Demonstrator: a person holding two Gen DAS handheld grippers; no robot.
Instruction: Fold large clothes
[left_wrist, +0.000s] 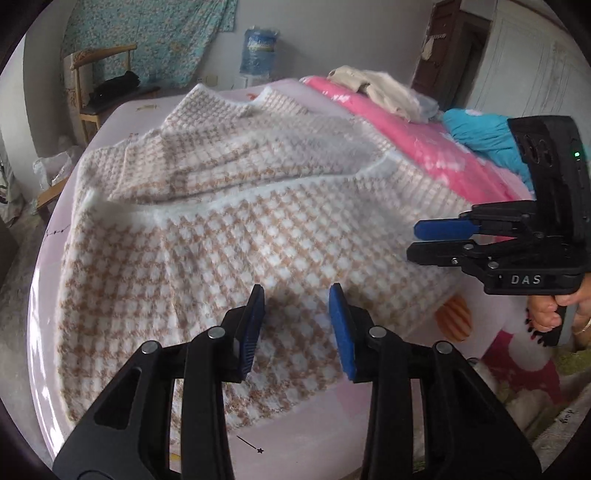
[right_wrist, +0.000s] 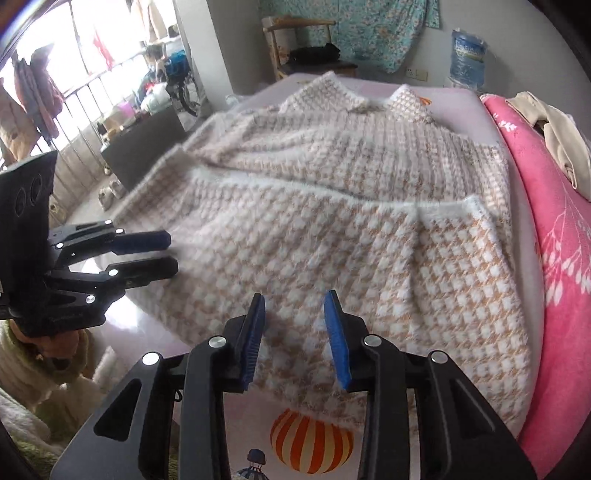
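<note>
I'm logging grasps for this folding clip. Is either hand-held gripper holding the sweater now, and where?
Nothing is held. The left hand-held gripper and right hand-held gripper both hang open above the sweater.

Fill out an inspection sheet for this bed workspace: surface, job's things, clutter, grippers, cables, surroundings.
Surface: pale pink bed sheet with a hot-air balloon print.
Job's things: checked fuzzy sweater spread on the bed, its lower part folded up over the body.
Clutter: pink blanket along one side, beige garment on it, blue cloth beside it.
Grippers: left gripper open above the near edge, nothing between its pads; right gripper likewise open and empty.
Cables: nothing seen.
Surroundings: wooden chair, floral wall hanging, water bottle, barred window.
</note>
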